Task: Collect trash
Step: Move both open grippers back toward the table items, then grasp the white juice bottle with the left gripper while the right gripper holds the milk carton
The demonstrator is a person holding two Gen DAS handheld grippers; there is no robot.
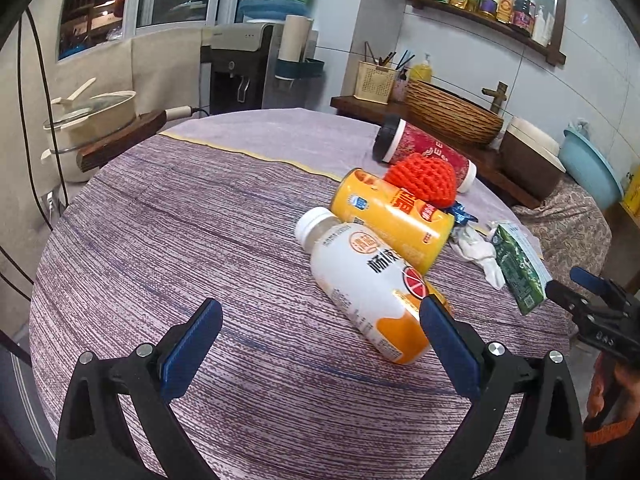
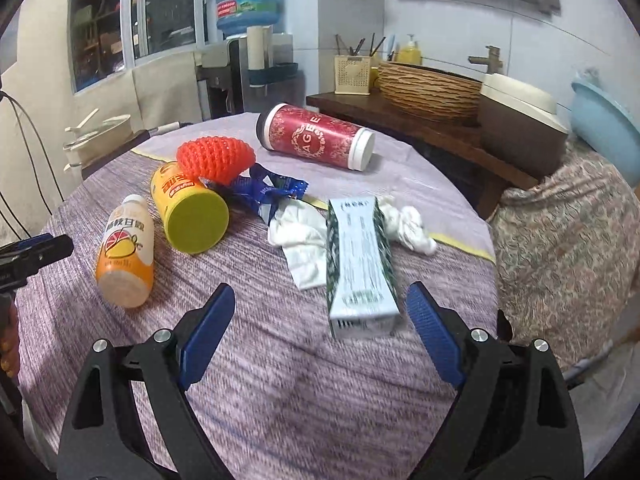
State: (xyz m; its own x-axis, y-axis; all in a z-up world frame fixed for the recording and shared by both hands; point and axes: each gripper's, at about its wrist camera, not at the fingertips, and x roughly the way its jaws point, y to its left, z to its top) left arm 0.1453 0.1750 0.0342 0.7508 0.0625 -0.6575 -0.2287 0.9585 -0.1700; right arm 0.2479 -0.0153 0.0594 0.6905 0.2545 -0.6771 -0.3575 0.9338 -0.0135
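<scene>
Carton (image 2: 360, 264) nearest right gripper (image 2: 320, 320), gripper wide apart, empty; left gripper (image 1: 320, 344) apart by bottle (image 1: 368, 288); table edge (image 2: 486, 216) close.

tablecloth (image 2: 280, 380): you see purple and white woven streaks
cup (image 2: 316, 140): red, white ornament, black lid
foam net (image 2: 216, 158): orange-red mesh
can (image 2: 188, 208): yellow, green end
bottle (image 2: 126, 248): white and orange
carton (image 2: 360, 264): green-and-white print
wrapper (image 2: 272, 192): blue

On the round table (image 2: 240, 400) the bottle (image 2: 125, 250) lies leftmost, the can (image 2: 192, 210) touching its right, the foam net (image 2: 216, 159) on the can, the tumbler (image 2: 316, 142) behind, the carton (image 2: 360, 264) rightmost over crumpled tissue (image 2: 304, 240).
</scene>
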